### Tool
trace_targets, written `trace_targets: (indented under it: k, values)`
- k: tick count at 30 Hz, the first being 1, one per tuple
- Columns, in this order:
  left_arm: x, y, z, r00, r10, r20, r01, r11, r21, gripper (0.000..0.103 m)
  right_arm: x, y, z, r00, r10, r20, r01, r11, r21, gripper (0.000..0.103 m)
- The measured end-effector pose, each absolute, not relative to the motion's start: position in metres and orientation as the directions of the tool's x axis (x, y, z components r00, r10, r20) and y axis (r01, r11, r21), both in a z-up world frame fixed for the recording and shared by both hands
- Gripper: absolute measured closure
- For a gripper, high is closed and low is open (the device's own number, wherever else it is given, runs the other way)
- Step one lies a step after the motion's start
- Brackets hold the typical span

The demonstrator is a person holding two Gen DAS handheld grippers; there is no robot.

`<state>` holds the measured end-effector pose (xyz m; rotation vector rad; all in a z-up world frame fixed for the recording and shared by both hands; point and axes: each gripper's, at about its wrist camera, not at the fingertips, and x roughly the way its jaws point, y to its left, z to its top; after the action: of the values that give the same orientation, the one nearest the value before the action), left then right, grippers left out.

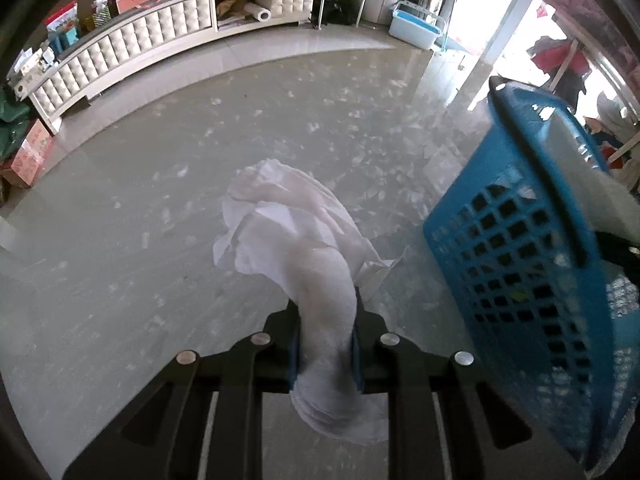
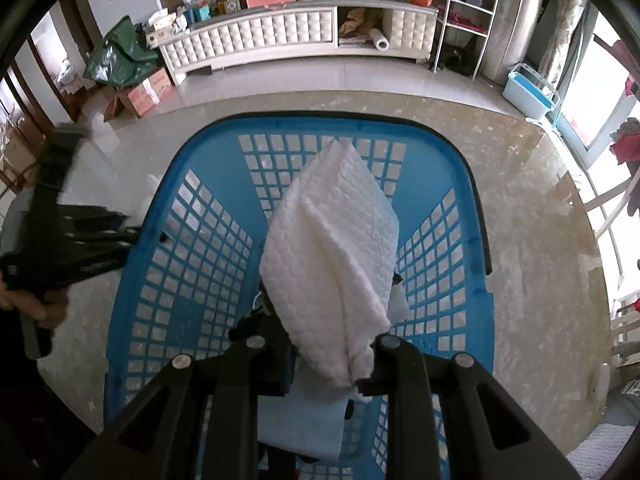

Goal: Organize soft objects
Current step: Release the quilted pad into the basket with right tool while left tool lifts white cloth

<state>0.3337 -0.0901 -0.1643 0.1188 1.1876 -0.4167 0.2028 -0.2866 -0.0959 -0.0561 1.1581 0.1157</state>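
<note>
My left gripper [image 1: 325,312] is shut on a thin white cloth [image 1: 296,236] that hangs from the jaws over the floor, left of the blue plastic basket [image 1: 520,264]. My right gripper [image 2: 332,344] is shut on a quilted white cloth [image 2: 336,232] and holds it over the inside of the blue basket [image 2: 200,240]. More pale cloth [image 2: 304,424] lies at the basket's near end under the gripper. The left gripper also shows in the right wrist view [image 2: 120,228], just outside the basket's left rim.
A long white padded cabinet [image 2: 280,40] with boxes and jars on top runs along the far wall. A red carton [image 2: 150,90] and green bag [image 2: 120,56] stand at its left end. A light blue bin [image 2: 528,90] sits by the bright doorway on the right. Tiled floor [image 1: 120,240] surrounds the basket.
</note>
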Motion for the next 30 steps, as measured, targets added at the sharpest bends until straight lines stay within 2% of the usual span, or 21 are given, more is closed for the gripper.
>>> trace_targets:
  k: [4,8,10,11,14,18,24,30]
  values:
    - [0.316,-0.081,-0.142,0.327,-0.268,-0.906,0.374,0.917,-0.136,0.085,0.210,-0.288,-0.103,0.346,0.044,-0.937,-0.113,0.994,0.005,0.081]
    - [0.295,-0.069,-0.119,0.357,-0.283,-0.890,0.377,0.916,-0.140,0.085,0.212,-0.283,-0.108,0.310,0.023,-0.950,-0.119,0.993,-0.015,0.074]
    - [0.286,-0.060,-0.106,0.372,-0.296,-0.880,0.368,0.917,-0.153,0.085,0.208,-0.277,-0.107,0.310,0.026,-0.950,-0.145,0.989,-0.020,0.064]
    - [0.280,-0.054,-0.098,0.381,-0.304,-0.873,0.362,0.918,-0.162,0.085,0.207,-0.275,-0.106,0.313,0.023,-0.949,-0.148,0.989,-0.025,0.051]
    - [0.262,-0.043,-0.081,0.404,-0.305,-0.862,0.348,0.923,-0.163,0.085,0.201,-0.272,-0.101,0.327,0.008,-0.945,-0.142,0.989,-0.041,0.028]
    - [0.244,-0.037,-0.067,0.434,-0.300,-0.850,0.338,0.928,-0.155,0.085,0.185,-0.272,-0.081,0.381,-0.005,-0.925,-0.133,0.989,-0.060,0.010]
    - [0.217,-0.042,-0.042,0.469,-0.292,-0.834,0.336,0.932,-0.137,0.085,0.153,-0.280,-0.054,0.455,-0.024,-0.890,-0.111,0.990,-0.083,0.000]
    - [0.185,-0.048,-0.008,0.514,-0.303,-0.802,0.361,0.925,-0.118,0.085,0.124,-0.287,-0.033,0.499,-0.030,-0.866,-0.091,0.992,-0.087,0.000]
